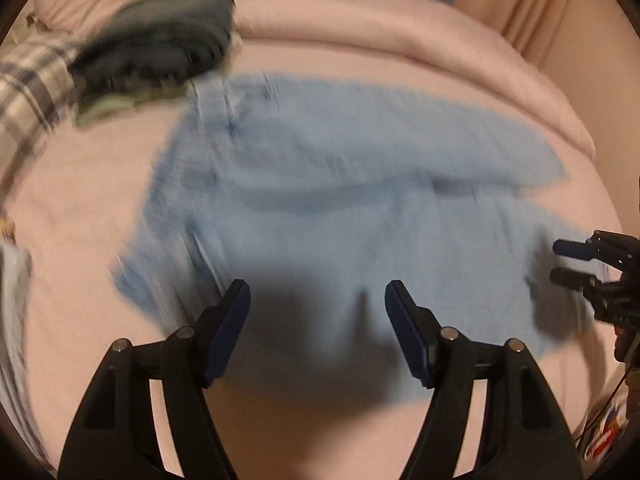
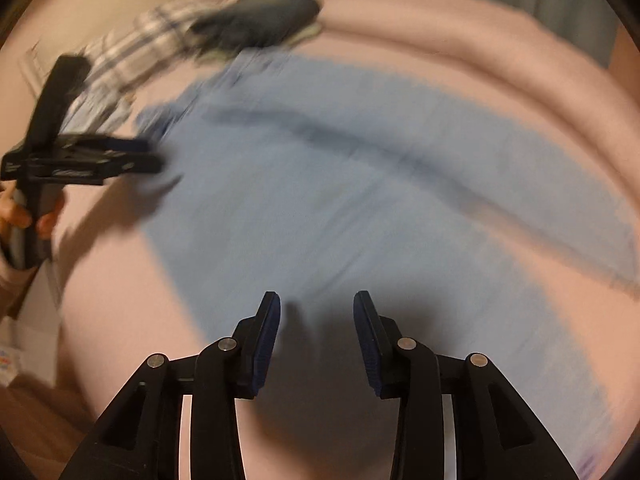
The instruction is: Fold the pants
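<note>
**Pants spread flat ahead of both parted grippers**

Left wrist view: light blue pants point(image 1: 320, 200) are seen spread on the pink bedcover point(image 1: 80, 208), ahead of the left gripper point(image 1: 317, 300), whose jaws are parted with nothing held. The right gripper point(image 1: 560, 262) is seen at the right edge.

Right wrist view: the pants point(image 2: 340, 184) are laid ahead of the right gripper point(image 2: 317, 310), its jaws apart and empty. The left gripper point(image 2: 148, 156) is gripped by a hand point(image 2: 24, 216) at left; dark folded clothes point(image 2: 256, 20) lie beyond.

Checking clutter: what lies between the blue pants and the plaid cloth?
A dark folded garment sits between the plaid cloth and the blue pants, in both wrist views.
</note>
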{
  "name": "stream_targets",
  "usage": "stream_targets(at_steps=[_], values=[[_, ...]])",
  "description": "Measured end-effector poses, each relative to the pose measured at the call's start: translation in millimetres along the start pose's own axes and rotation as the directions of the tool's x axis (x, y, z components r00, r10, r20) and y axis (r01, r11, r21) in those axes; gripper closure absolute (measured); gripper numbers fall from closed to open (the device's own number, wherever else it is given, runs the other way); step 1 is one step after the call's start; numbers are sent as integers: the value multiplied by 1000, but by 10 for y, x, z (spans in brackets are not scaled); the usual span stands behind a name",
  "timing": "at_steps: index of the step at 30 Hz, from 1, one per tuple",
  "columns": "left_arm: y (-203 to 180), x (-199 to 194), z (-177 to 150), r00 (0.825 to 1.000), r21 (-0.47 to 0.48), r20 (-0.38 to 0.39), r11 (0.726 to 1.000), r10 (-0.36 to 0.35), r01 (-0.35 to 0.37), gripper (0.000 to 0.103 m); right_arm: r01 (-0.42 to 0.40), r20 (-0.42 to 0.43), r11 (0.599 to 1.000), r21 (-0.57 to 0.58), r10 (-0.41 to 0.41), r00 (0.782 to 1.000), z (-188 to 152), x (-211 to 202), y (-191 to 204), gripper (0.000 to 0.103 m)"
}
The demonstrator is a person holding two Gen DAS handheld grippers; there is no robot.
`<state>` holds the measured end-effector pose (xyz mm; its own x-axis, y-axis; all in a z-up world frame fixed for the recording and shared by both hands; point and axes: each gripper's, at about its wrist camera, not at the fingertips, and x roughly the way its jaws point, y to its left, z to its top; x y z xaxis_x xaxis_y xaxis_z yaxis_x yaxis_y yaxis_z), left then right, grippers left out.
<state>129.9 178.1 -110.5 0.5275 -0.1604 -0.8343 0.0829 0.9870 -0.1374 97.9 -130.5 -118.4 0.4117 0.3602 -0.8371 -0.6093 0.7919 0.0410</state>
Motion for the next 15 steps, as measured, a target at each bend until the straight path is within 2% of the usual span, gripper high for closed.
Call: stream_targets(at_steps=[3,5,7,9,11,15], values=[[44,91,523,998,32,55,999,32,-34,24,-7,81,1000,13,6,997,408,63,-318,60],[116,286,860,998,49,37,997,50,-52,23,42,86,999,-17,-40,995,738,233,-508,59],[195,549,1167,994,93,-2,990,111,-110,23,114,69,991,-66,-109,992,1055,438,-658,59],[255,789,1413,986,137,-24,978,164,-159,24,123,51,988,-98,-119,992,1292,583,-806,59],[340,888,1576,988,151,-33,977,154,-148,24,136,42,984,-117,-132,990,1533,732,-910,58],[482,1116,1801,992,170,-90,983,85,-69,23,113,-7,974,-197,-117,993,1853,1076,-1017,54]])
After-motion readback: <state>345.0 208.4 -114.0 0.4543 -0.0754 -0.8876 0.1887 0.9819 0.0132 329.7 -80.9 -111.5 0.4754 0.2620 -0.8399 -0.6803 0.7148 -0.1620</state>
